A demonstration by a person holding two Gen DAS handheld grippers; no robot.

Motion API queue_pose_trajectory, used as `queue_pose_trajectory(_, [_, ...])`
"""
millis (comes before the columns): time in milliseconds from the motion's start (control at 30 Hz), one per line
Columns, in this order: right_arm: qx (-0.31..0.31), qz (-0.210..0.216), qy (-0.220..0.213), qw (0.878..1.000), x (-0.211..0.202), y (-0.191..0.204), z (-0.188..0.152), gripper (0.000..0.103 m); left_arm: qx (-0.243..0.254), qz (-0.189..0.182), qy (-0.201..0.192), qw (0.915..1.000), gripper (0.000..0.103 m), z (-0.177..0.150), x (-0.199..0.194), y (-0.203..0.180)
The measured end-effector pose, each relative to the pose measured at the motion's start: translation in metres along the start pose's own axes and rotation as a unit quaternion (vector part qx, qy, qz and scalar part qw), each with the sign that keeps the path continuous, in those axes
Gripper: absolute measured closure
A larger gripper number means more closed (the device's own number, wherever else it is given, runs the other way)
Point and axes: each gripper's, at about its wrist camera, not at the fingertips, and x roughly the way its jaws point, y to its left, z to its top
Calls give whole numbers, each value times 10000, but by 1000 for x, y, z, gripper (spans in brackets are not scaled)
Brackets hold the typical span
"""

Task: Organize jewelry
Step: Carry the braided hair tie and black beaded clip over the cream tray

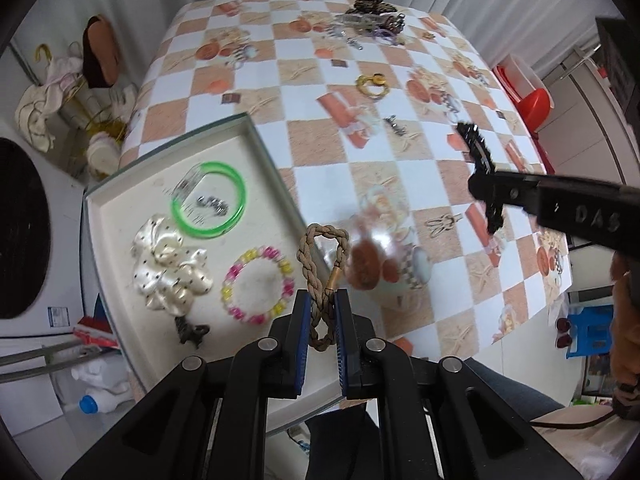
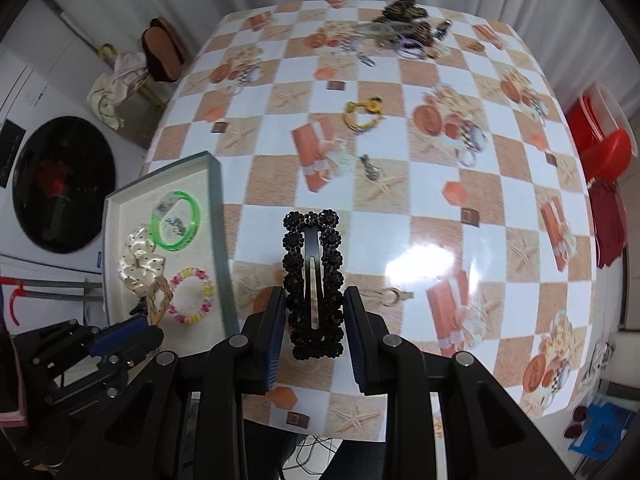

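My left gripper (image 1: 322,300) is shut on a tan braided rope bracelet (image 1: 322,256) with a brass clasp, held over the right edge of the white tray (image 1: 256,136). The tray holds a green bangle (image 1: 210,199), a cream polka-dot scrunchie (image 1: 170,264), a pink-and-yellow bead bracelet (image 1: 258,285) and a dark clip (image 1: 192,330). My right gripper (image 2: 315,300) is shut on a black beaded hair clip (image 2: 314,280), held above the table to the right of the tray (image 2: 218,216). The right gripper also shows in the left wrist view (image 1: 486,184).
The checkered tablecloth (image 2: 400,200) carries a gold ring-shaped piece (image 2: 362,114), a small silver charm (image 2: 372,168), a ring (image 2: 392,296) and a heap of jewelry (image 2: 404,28) at the far edge. A washing machine (image 2: 60,192) stands left; red containers (image 2: 604,140) stand right.
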Motion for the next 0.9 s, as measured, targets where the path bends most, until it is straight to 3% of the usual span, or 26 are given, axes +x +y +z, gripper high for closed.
queue_pose_trajectory(500, [-22,-89,-153,9998,-11,15,4,72,227,-23,7,9997,86,2,5,1])
queue_pose_trajectory(900, [-284,304,88,9991,3,36,-4,72,-668,281,-355,9967,86,-25,-13,38])
